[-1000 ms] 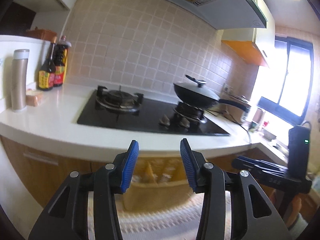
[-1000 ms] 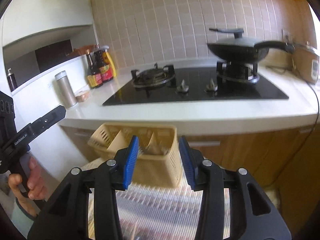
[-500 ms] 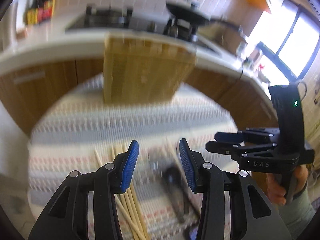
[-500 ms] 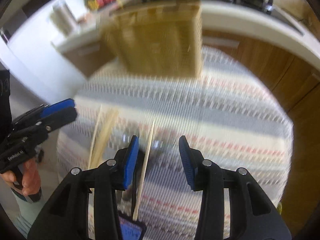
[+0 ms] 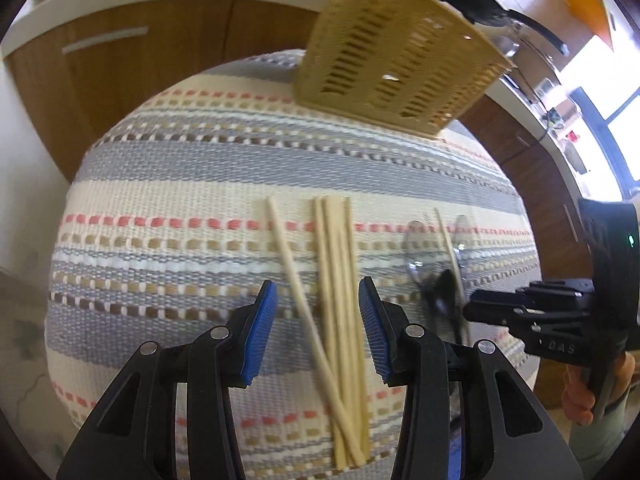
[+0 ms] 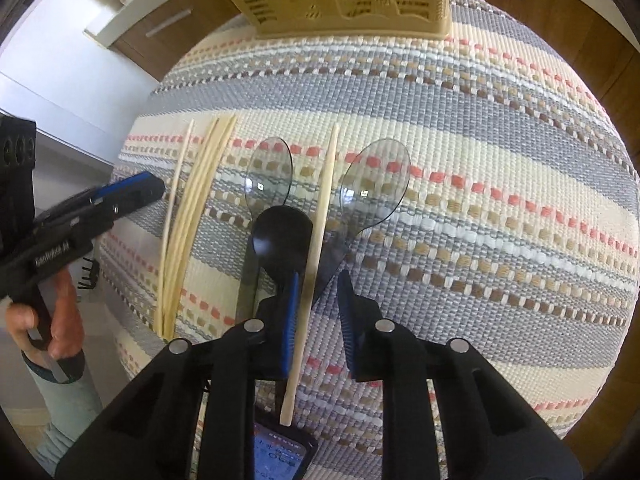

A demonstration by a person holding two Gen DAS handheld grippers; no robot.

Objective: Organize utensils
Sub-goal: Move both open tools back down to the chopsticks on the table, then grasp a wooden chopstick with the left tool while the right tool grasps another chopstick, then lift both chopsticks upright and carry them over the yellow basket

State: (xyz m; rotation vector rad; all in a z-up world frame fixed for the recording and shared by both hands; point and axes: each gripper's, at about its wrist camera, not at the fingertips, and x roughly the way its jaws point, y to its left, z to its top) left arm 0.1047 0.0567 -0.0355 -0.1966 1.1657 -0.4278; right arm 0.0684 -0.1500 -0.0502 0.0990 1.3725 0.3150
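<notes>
Striped woven mat [image 5: 168,208] under chopsticks [image 5: 340,280], spoons [image 6: 376,176]; slotted basket [image 5: 396,68] at far edge, wood cabinets [image 5: 120,64] behind. Left gripper [image 5: 316,328], right gripper [image 6: 318,312]: jaws apart, holding nothing.

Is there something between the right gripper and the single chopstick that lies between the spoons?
Nothing visible does. The right gripper is open and the single chopstick runs straight between its fingers. The black spoon lies close on the left and a clear spoon on the right, beside the path, not across it.
</notes>
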